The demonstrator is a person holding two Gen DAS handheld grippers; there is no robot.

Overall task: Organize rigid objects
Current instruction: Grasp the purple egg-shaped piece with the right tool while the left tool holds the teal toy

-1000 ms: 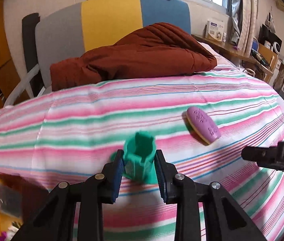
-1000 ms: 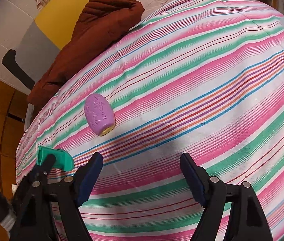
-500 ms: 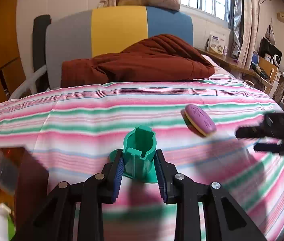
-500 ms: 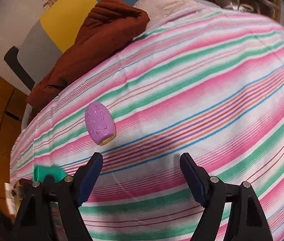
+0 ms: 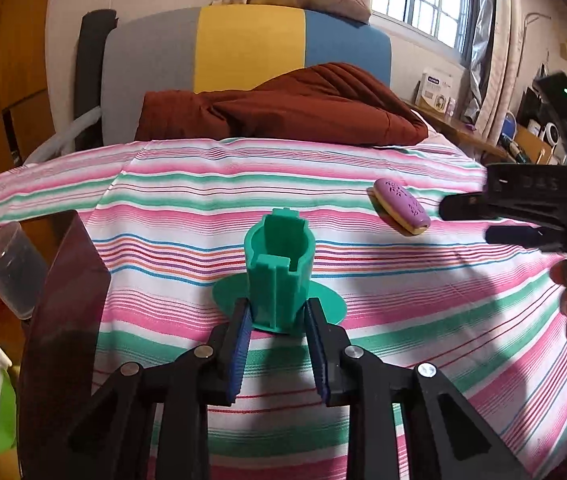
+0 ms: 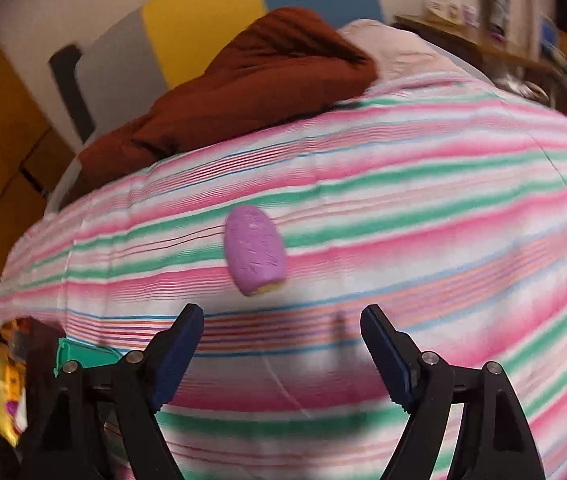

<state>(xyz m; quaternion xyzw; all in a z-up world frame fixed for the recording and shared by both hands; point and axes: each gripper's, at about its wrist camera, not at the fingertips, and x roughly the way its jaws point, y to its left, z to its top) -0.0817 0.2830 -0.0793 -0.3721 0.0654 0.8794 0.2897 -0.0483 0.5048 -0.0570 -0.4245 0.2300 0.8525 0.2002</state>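
Green plastic cup-shaped holder with a round flange (image 5: 279,276) sits near the striped bedsheet's (image 5: 423,300) left edge; my left gripper (image 5: 277,332) has just been closing and now pinches its base. Right gripper (image 6: 283,354) gapes, empty, near the purple oval soap-like block (image 6: 255,254). Risk: the low, shallow pinch lets the holder tip or slip.
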